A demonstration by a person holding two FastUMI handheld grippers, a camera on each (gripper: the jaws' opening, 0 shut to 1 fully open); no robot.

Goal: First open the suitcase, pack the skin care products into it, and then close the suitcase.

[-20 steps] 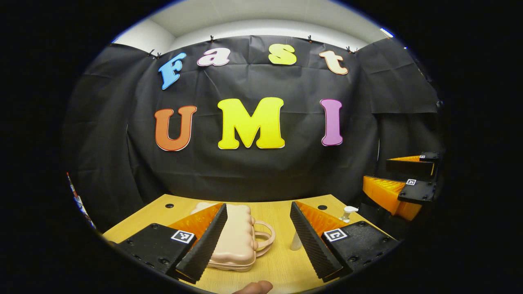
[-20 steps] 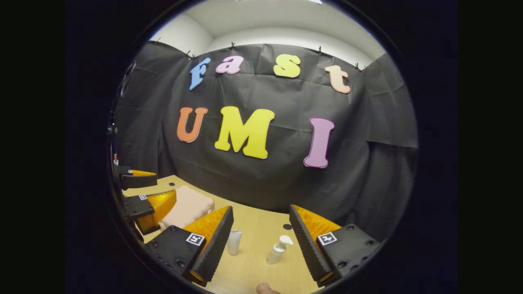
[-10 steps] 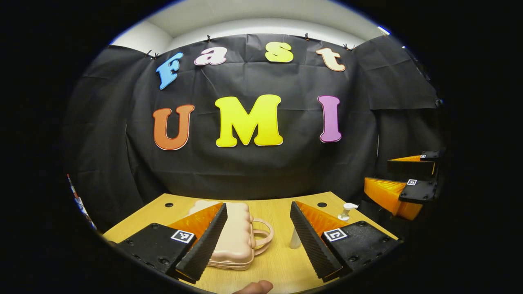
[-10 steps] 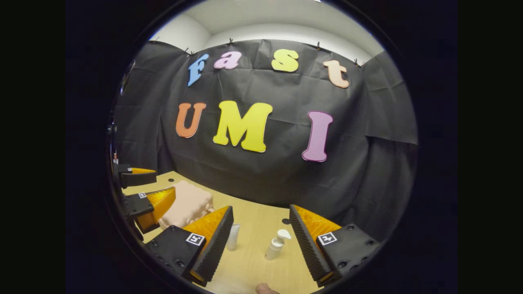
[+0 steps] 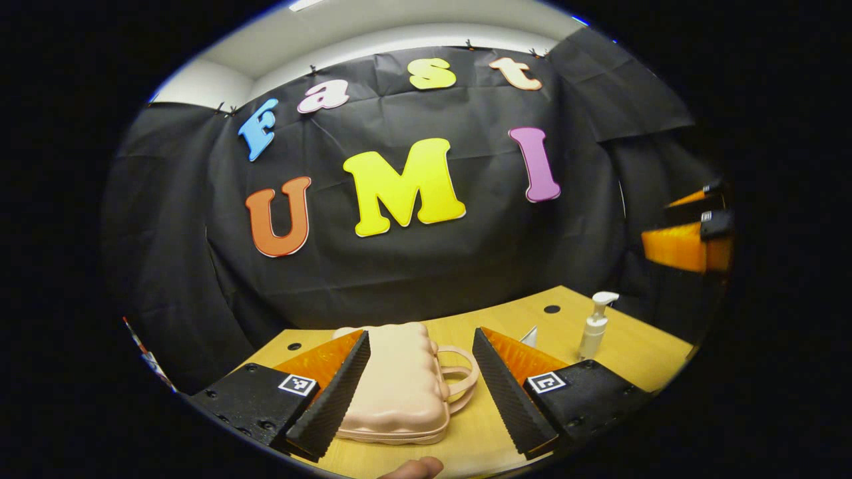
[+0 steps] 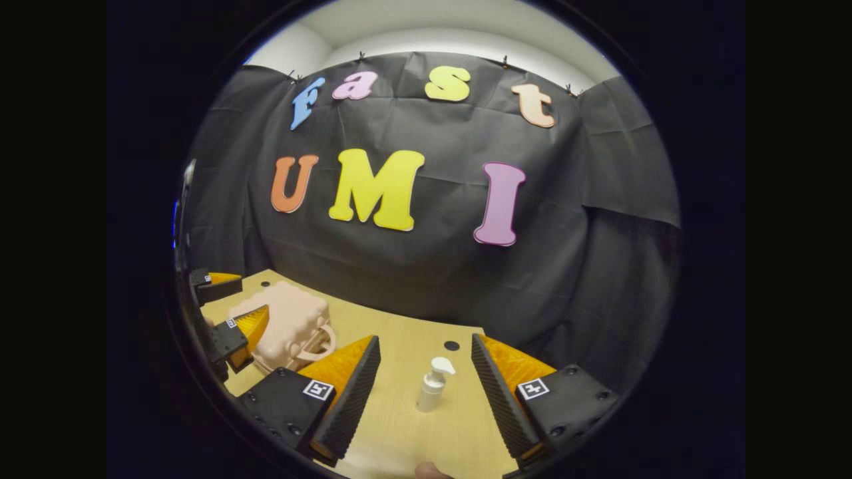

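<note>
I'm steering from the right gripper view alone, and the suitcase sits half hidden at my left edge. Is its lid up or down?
Observer: Down. In the left gripper view the suitcase lies flat on the table, its shells closed along the near seam.
Operator: Any product besides the pump bottle?
Observer: Yes. A white tube peeks from behind a finger of the left hand-held gripper, between the suitcase and the pump bottle.
Operator: Is that hand-held gripper ready to work on the suitcase?
Observer: Its jaws stand open, with the suitcase ahead between them.
</note>
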